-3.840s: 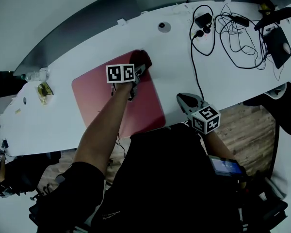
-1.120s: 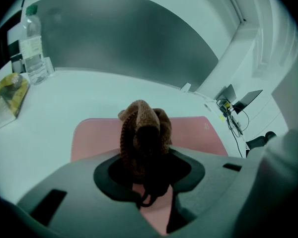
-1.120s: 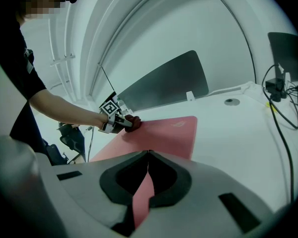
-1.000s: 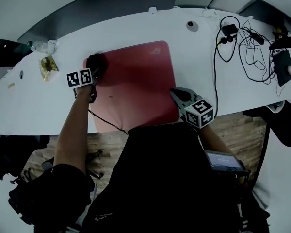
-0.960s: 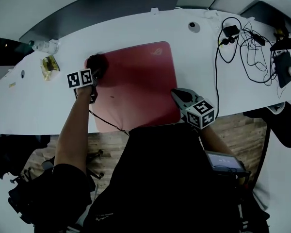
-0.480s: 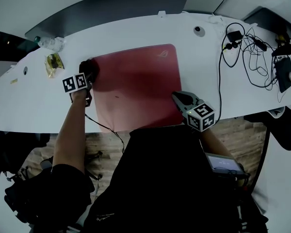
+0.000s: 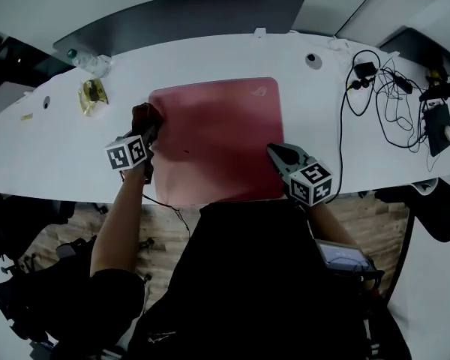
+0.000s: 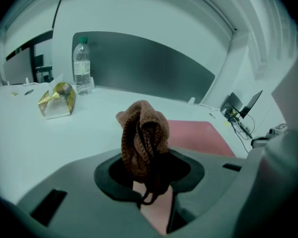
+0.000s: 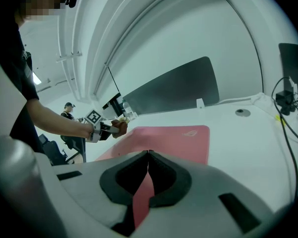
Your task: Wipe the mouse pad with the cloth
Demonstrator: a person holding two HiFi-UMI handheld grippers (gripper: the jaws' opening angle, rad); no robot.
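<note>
Bottle, clear plastic with a green cap (image 8: 82, 66), is standing at the far left end of the long white table (image 7: 52, 156), against a dark grey back panel (image 7: 187, 17). A crumpled gold foil packet (image 8: 57, 99) is lying just beside the bottle.

The left gripper (image 7: 148, 128) is pinching a bunched brown knitted cloth (image 8: 141, 138); in the left gripper view the wad is sticking up out of the jaws, which are clamping its lower part. From the head view the cloth is sitting at the left edge of the red rectangular mouse pad (image 7: 225, 133), toward the far corner. Whether the cloth is pressing on the pad cannot be told.

The mouse pad is lying flat in the middle of the table, its near edge along the table's near edge.

The right gripper (image 7: 275, 151) is hovering at the pad's near right corner. Its jaws are pressed together with nothing between them; the red pad is showing beyond them in the right gripper view.

Tangled black cables (image 7: 382, 88) are lying at the table's right end, well apart from the pad.
</note>
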